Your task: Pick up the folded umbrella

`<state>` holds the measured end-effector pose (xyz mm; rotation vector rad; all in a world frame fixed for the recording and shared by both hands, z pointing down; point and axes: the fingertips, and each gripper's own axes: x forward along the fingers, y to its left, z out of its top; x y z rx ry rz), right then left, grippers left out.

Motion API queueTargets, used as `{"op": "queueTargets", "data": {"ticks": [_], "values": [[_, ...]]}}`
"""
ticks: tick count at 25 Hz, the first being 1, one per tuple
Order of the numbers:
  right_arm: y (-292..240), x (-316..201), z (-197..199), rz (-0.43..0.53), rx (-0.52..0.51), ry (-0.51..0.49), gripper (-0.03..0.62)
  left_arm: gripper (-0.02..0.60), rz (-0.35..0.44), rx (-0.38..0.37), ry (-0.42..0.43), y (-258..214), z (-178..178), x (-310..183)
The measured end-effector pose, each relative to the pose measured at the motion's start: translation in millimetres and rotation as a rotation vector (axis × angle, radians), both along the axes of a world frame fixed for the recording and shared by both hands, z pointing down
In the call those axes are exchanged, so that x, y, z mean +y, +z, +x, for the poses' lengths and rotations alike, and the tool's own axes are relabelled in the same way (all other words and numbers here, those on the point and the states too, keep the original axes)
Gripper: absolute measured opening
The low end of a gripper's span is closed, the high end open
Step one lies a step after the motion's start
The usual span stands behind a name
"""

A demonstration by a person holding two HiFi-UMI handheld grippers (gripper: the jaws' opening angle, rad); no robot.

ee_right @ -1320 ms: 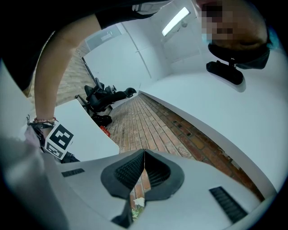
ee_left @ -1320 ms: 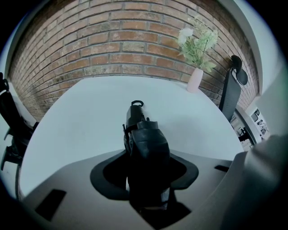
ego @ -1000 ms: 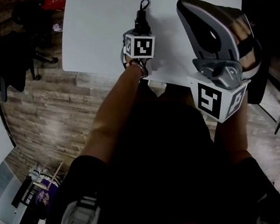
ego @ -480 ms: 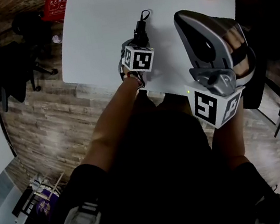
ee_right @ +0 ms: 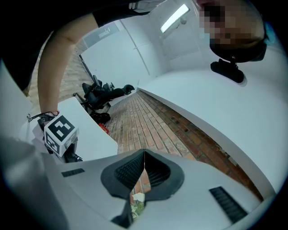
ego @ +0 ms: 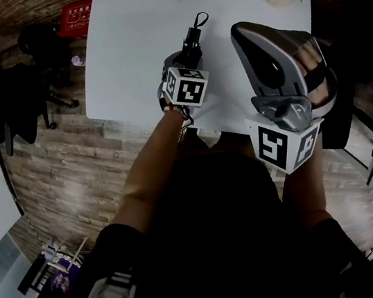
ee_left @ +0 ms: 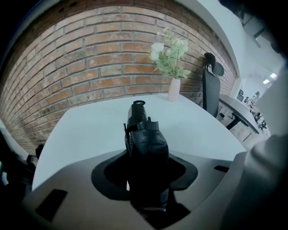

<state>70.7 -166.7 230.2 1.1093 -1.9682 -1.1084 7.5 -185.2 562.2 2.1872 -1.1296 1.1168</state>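
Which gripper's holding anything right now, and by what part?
Left gripper is shut on the folded umbrella, gripping its bundled canopy end; the handle end with the wrist loop sticks out ahead. Right gripper is shut and empty.

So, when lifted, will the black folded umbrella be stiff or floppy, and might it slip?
The black folded umbrella is probably stiff: it juts straight out of the left gripper shut on it. Its smooth, bulging fabric may squash slightly or slip. The thin strap loop at its far end will likely dangle.

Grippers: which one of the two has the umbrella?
The left gripper: its jaws clamp the folded black umbrella. The right gripper has its jaws shut together on nothing.
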Motion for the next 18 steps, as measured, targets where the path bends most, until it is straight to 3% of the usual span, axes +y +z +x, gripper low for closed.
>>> {"op": "queueTargets", "data": {"ticks": [11, 18], "values": [[-3.5, -4.4, -4.2, 0.006, -0.002, 0.007, 0.029, 0.19, 0.143, 0.017, 0.067, -49.8, 7.3, -25.7], [-9.5, -6.1, -11.3, 0.014, -0.006, 0.008, 0.029, 0.19, 0.235, 0.077, 0.102, -101.3, 14.7, -40.5]]}}
